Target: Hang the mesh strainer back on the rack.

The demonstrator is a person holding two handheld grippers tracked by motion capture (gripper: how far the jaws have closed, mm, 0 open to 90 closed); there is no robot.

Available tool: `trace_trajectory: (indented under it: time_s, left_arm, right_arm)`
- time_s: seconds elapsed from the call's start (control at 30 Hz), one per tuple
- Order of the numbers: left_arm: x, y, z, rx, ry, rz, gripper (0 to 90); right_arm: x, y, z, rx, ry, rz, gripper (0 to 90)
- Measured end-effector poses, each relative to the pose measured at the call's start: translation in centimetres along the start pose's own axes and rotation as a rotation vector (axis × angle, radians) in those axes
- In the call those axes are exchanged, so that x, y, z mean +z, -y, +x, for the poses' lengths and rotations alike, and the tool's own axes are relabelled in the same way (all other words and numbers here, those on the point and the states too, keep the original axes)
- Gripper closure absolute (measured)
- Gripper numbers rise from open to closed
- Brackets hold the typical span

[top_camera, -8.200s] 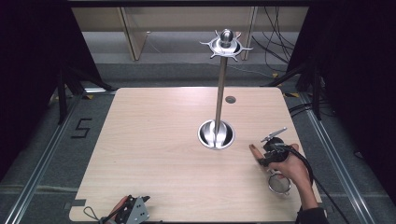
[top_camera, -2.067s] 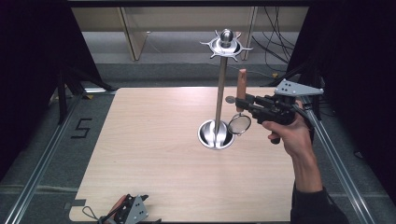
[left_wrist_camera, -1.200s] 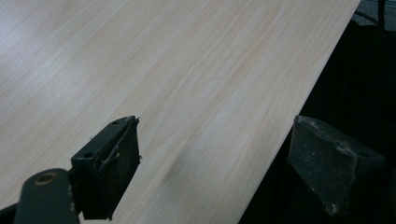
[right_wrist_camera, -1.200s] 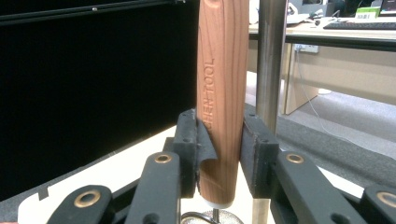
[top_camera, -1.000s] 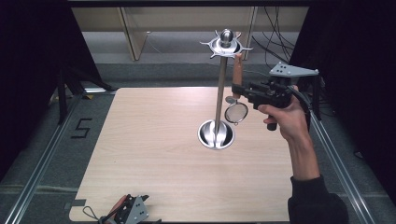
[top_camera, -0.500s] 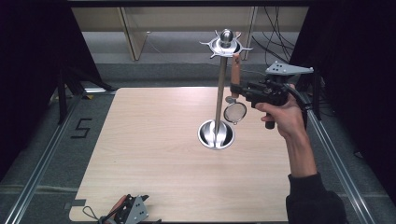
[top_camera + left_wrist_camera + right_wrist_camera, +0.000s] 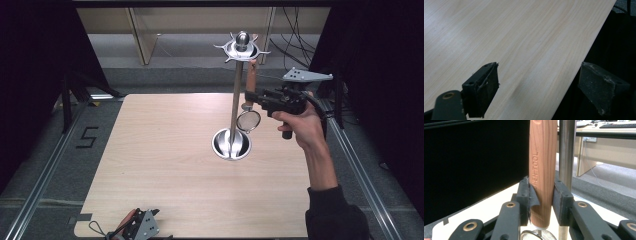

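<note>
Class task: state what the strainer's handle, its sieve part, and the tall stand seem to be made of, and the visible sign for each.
Strainer handle: apparently wood, matt reddish-brown, with visible grain lines and stamped lettering.
Sieve: probably fine metal mesh in a metal ring; it looks grey and see-through.
Stand: looks like polished metal, perhaps steel; its pole, round base and top ring are silvery and reflective.

Table top (image 7: 165,165): pale wood grain, matt, smooth. Stand (image 7: 235,100): polished metal, glossy pole beside the right jaws, mirror-bright dished base. Strainer (image 7: 248,120): fine metal mesh below the jaws; its handle (image 7: 542,170), between the jaws, is reddish grained wood with embossed lettering. Left gripper (image 7: 539,85) pads: black, rough, worn.
</note>
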State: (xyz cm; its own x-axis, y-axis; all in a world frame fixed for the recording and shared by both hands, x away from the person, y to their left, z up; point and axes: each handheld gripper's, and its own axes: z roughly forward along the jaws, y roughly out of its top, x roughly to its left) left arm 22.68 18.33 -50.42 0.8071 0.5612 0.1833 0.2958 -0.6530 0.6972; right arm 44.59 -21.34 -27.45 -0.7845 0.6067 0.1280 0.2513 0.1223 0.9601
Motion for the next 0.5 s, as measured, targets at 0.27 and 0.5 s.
trace_trajectory:
  time_s: [0.27, 0.5]
  left_arm:
    - [0.02, 0.0, -0.02, -0.001, 0.002, 0.001, 15.6]
    - [-0.03, -0.01, 0.06, 0.012, -0.001, 0.015, 15.6]
  right_arm:
    - [-0.17, 0.17, -0.2, 0.026, 0.004, 0.008, 68.5]
    - [-0.41, 0.22, 0.07, 0.024, 0.028, 0.007, 64.6]
